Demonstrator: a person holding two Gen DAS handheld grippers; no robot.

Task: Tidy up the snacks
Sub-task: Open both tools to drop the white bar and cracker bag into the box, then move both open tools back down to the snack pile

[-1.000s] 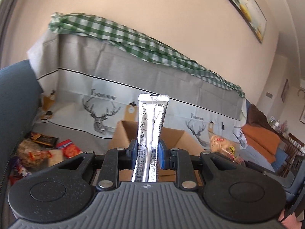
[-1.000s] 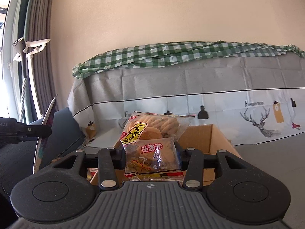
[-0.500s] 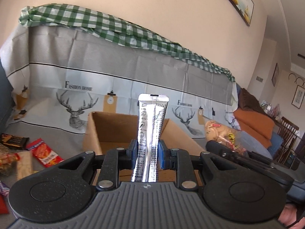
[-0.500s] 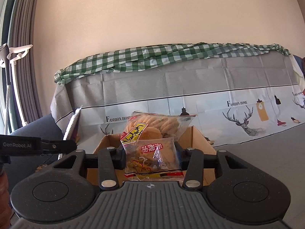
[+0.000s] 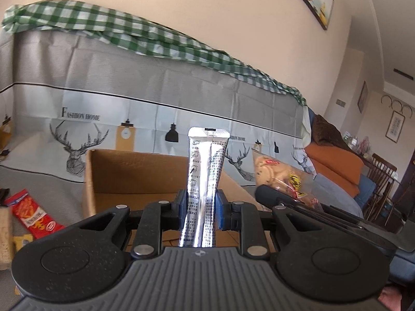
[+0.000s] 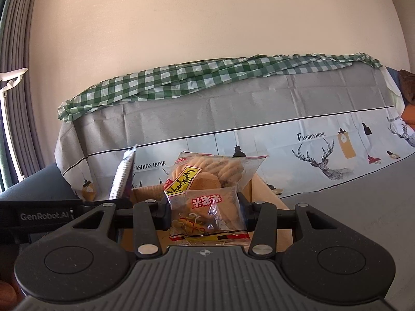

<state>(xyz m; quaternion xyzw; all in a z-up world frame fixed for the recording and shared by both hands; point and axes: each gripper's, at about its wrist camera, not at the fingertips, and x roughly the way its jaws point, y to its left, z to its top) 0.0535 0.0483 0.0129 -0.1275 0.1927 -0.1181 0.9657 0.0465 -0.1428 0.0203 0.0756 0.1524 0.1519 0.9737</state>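
Left wrist view: my left gripper (image 5: 200,208) was clamped on a silver foil stick pack (image 5: 205,181), which stood upright between the blue pads (image 5: 221,213). The open cardboard box (image 5: 124,173) lay just ahead, on the grey deer-print cover (image 5: 155,90). Right wrist view: my right gripper (image 6: 205,213) was clenched on a clear bag of biscuits (image 6: 207,194), held before the same box (image 6: 262,189).

To do this step well, I judged that each pack should be carried past the near wall of the box and lowered inside before the pads let go, one hand at a time, since the two grippers sat close side by side. The stick pack, tall and thin, would likely topple on release, so laying it flat seemed wiser.

A red snack packet (image 5: 33,213) lay loose on the cover, left of the box, apparently yet to be sorted.

Hidden or unclear: both gripper bodies covered the box floor, so I could not tell what it already held. The lower ends of both packs were cut off behind the gripper bodies. The items at the far left edge were too cropped to identify.
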